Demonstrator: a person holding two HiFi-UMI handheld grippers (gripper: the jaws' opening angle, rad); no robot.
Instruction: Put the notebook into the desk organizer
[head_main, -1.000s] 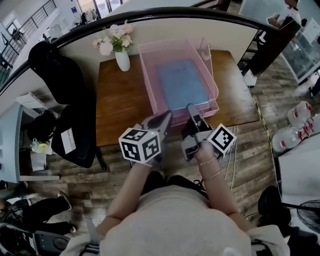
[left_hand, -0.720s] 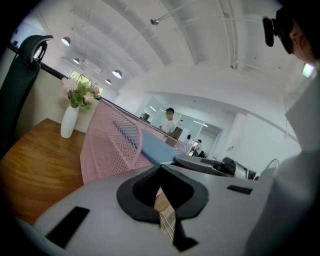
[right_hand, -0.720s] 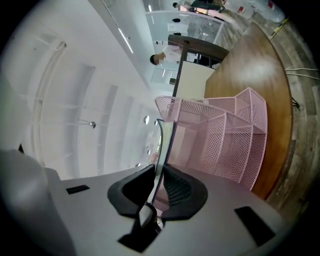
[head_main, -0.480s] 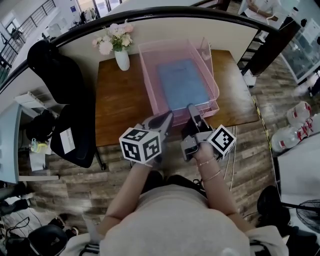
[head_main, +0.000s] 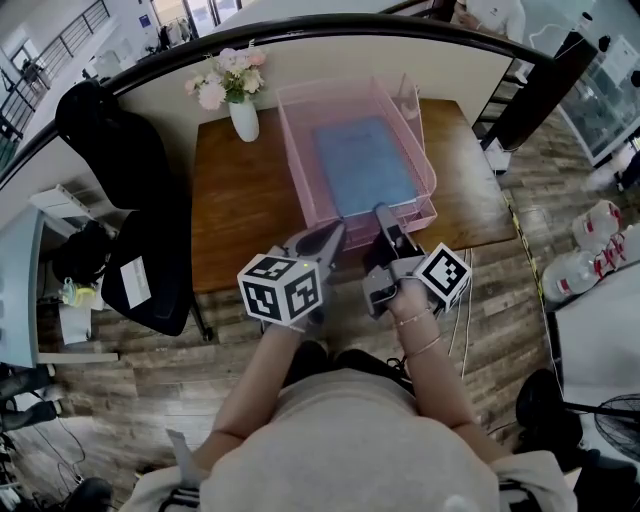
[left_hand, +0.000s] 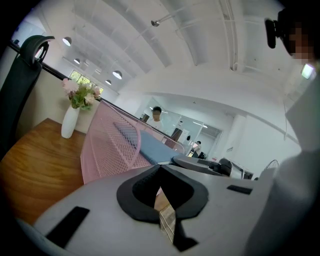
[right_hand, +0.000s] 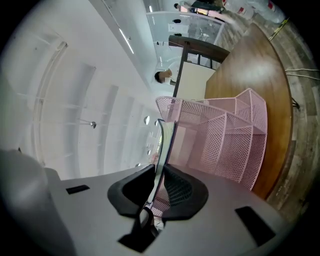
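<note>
My right tool (right_hand: 159, 172) pinches the notebook (head_main: 365, 165) by its near edge, inside the organizer (head_main: 297, 140); it looks thin, light, bendy. My left tool (left_hand: 159, 172) sits clenched, empty, just short of the organizer.

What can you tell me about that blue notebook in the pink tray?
The notebook is thin, with a plain matte blue cover and paler page edges. It is closed and lies roughly flat inside the pink mesh desk organizer, its long side running away from the person. The right gripper is clamped on its near edge, and the right gripper view shows that edge pinched between the black pads.
</note>
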